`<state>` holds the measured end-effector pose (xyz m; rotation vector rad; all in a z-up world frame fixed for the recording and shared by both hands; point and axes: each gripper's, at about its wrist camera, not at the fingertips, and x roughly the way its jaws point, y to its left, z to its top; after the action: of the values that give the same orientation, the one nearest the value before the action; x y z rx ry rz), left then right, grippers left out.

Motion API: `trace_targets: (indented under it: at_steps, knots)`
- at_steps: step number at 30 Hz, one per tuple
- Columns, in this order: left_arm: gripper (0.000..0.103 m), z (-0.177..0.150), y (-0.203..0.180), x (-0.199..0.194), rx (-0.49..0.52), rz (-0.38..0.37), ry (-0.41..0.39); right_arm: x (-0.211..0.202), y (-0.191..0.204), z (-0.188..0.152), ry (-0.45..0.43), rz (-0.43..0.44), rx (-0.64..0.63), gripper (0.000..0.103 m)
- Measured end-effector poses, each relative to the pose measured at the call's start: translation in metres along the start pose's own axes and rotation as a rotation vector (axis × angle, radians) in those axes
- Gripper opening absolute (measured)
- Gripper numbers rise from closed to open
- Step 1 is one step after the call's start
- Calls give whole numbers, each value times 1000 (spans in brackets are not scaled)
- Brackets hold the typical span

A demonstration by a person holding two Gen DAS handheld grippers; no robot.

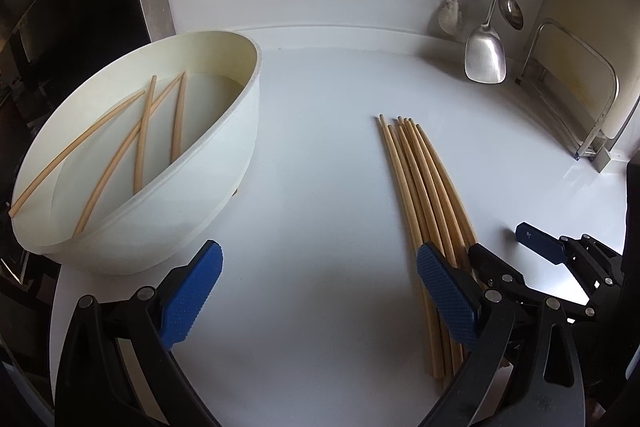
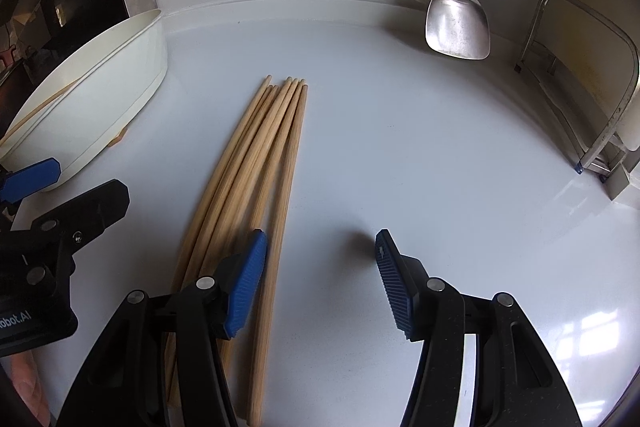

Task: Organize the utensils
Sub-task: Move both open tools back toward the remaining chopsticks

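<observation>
Fingers on your right gripper (image 2: pixel 320 279) stand wide apart and hold nothing; the left pad (image 2: pixel 246 285) sits over the near ends of the chopstick bundle (image 2: pixel 256 163), though you cannot tell from this view whether it touches. Your left gripper (image 1: pixel 316 291) is likewise spread and empty, its right pad (image 1: pixel 446 291) over the same near ends. The bundle lies on the white surface (image 2: pixel 420 155) just right of the bowl (image 1: pixel 192 211), tips pointing away from you. Four more chopsticks (image 1: pixel 140 131) lie loose inside the bowl. Expect light, stiff, smooth wooden sticks that roll and slip sideways easily. Take them near the thicker near ends, pinching across the whole bundle, so none squirts out.
</observation>
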<state>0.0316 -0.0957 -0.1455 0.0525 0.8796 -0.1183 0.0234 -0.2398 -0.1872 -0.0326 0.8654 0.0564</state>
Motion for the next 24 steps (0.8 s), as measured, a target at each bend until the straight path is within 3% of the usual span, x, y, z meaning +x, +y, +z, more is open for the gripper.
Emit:
trace_targets:
  at_steps: [24]
  knots:
    - [96, -3, -20, 26, 51, 14, 65, -4, -34, -2, -20, 24, 35, 54]
